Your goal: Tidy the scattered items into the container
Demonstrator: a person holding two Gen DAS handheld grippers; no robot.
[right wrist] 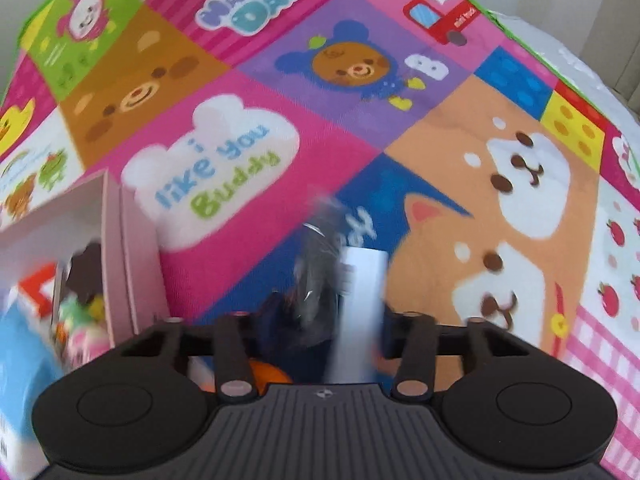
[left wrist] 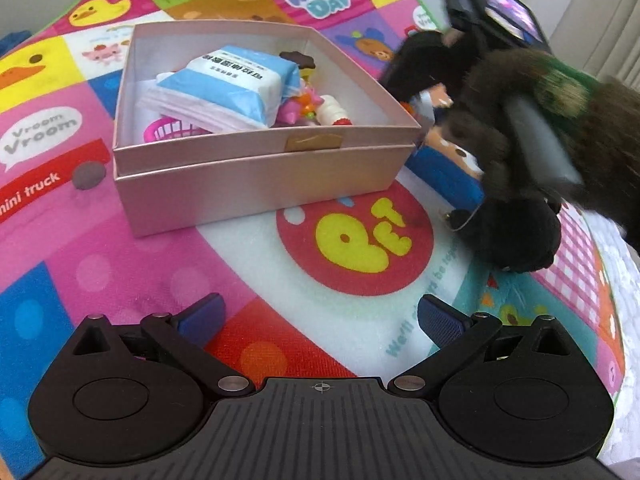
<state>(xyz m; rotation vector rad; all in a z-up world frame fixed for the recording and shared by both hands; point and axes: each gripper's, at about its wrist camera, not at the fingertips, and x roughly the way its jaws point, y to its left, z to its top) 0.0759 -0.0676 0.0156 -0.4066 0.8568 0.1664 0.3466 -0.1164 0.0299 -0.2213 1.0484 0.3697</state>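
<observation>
Soft, even daylight fills both fisheye views, which bow strongly at dark corners; motion blur smears the furry sleeve (left wrist: 520, 128) in the left view and the grey-and-white packet (right wrist: 344, 280) in the right.

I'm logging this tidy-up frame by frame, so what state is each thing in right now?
pink box: open, no lid on, resting on the play mat.
blue tissue pack: inside the box, lying tilted on top of the other items.
small toys: inside the box, beside the pack.
left gripper: open, empty, over the mat.
right gripper: holds a blurred grey-and-white item between its fingers, right of the box.
</observation>
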